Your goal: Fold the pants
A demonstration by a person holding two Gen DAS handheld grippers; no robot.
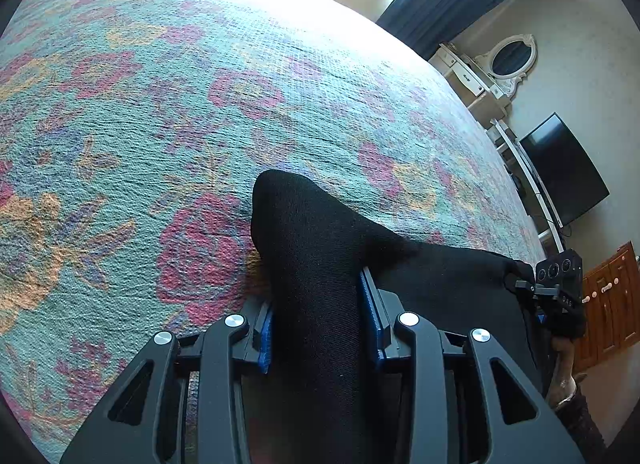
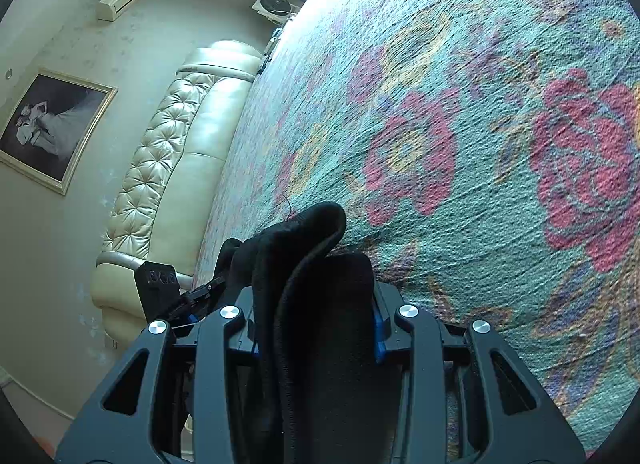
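Observation:
The black pants (image 1: 316, 264) hang between my two grippers above a bed with a teal floral cover (image 1: 200, 104). My left gripper (image 1: 318, 324) is shut on a bunched fold of the black fabric, which pokes out past the blue pads. The cloth stretches right toward my right gripper, seen at the right edge (image 1: 560, 284). In the right wrist view, my right gripper (image 2: 316, 328) is shut on a thick folded edge of the pants (image 2: 320, 264). The left gripper shows there at the left (image 2: 160, 284). The rest of the pants is hidden below the grippers.
The floral bedcover (image 2: 480, 144) fills most of both views. A cream tufted headboard (image 2: 168, 168) and a framed photo (image 2: 52, 128) stand beyond the bed. A dresser with an oval mirror (image 1: 512, 56), a dark TV (image 1: 564, 168) and a wooden cabinet (image 1: 612, 296) line the far wall.

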